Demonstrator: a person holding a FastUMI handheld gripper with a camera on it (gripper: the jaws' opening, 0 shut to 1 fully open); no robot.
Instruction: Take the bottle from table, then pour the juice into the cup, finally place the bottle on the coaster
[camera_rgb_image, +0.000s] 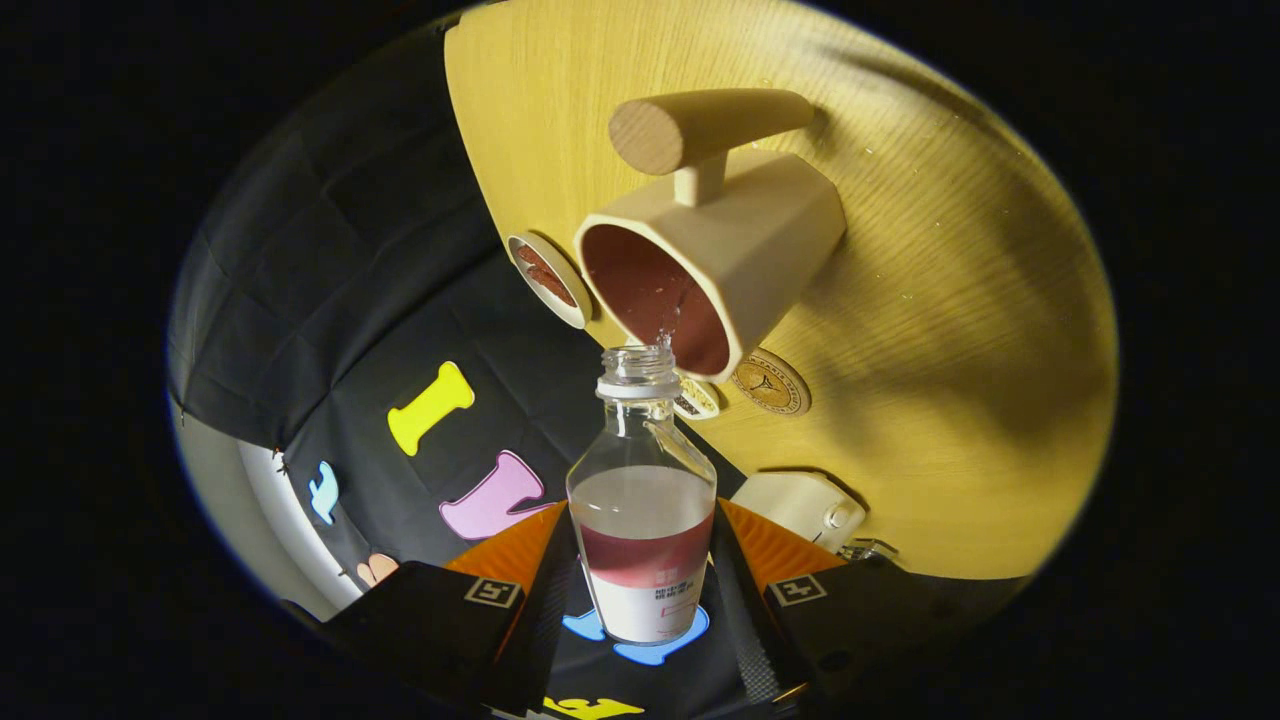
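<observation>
The wooden table (950, 330) is the biggest thing here, and the whole view is tipped over sideways. A pale cup (735, 250) with a thick round wooden handle (700, 125) stands on the table near its edge, and red juice (655, 300) is inside it. The two fingers of the gripper (645, 590) squeeze the clear bottle (642, 520) from both sides. The bottle is tipped, its open mouth is just at the cup's rim, and a thin stream of juice runs into the cup. Some juice sits low in the bottle. A round coaster (548, 278) lies beside the cup at the table's edge. A small round sticker (770, 382) lies close to the cup.
</observation>
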